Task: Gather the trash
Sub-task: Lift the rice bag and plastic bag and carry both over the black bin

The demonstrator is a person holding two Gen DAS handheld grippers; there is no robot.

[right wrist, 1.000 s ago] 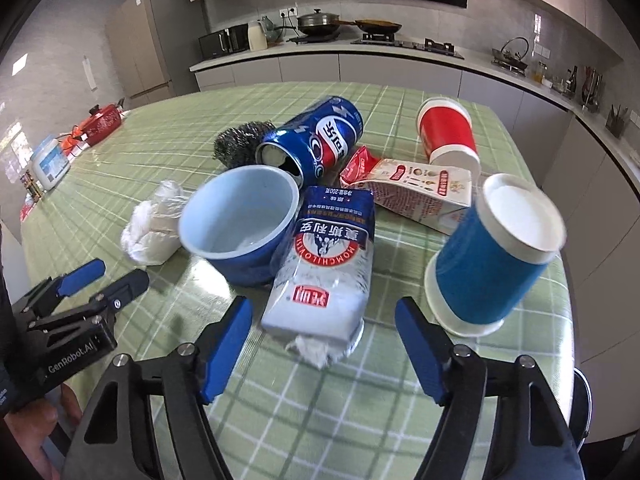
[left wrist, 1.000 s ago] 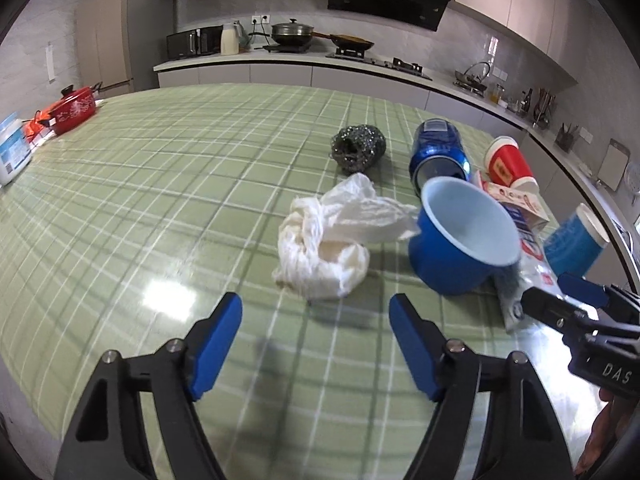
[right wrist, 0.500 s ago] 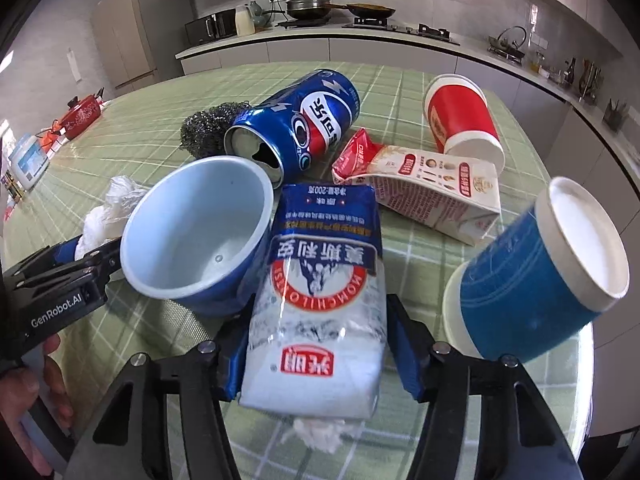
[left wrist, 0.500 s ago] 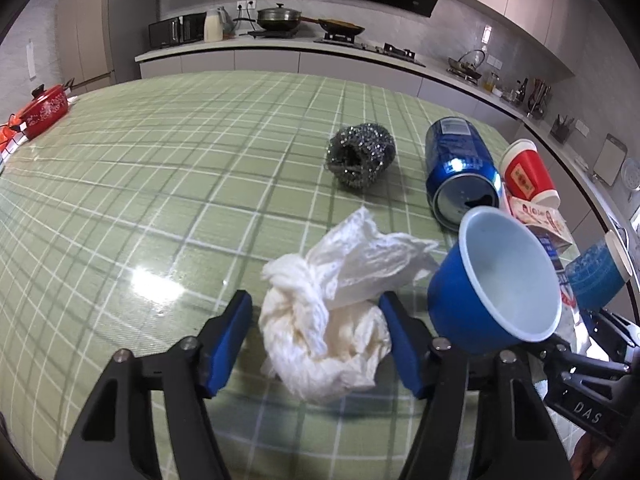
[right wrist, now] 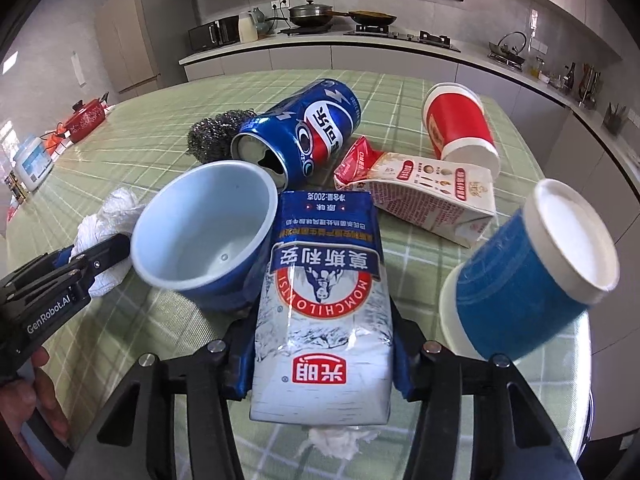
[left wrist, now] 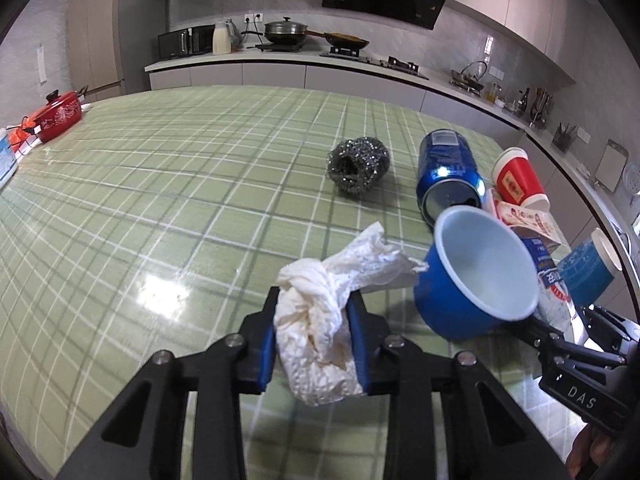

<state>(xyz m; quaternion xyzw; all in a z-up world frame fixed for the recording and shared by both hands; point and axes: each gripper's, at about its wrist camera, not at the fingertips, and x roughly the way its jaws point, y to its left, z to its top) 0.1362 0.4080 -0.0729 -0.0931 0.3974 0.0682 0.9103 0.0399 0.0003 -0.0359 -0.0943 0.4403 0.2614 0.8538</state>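
On the green checked table [left wrist: 168, 184] lie one soda can [right wrist: 304, 136], two paper cups, one blue bowl [right wrist: 200, 240] and one carton [right wrist: 436, 196]. Left gripper [left wrist: 314, 332] fingers have just closed onto the crumpled tissue [left wrist: 320, 328]; right gripper [right wrist: 320, 364] fingers, just narrowing, clamp the milk pouch [right wrist: 324, 308]

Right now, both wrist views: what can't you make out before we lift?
- Where trash goes: no bin shows in either view.
- Tissue under the milk pouch, right wrist view: the pouch covers most of it.
- Steel scrubber, right wrist view: half hidden by the soda can.
- Right gripper, left wrist view: its tips vanish behind the blue bowl.
- Pouch contents: not visible.
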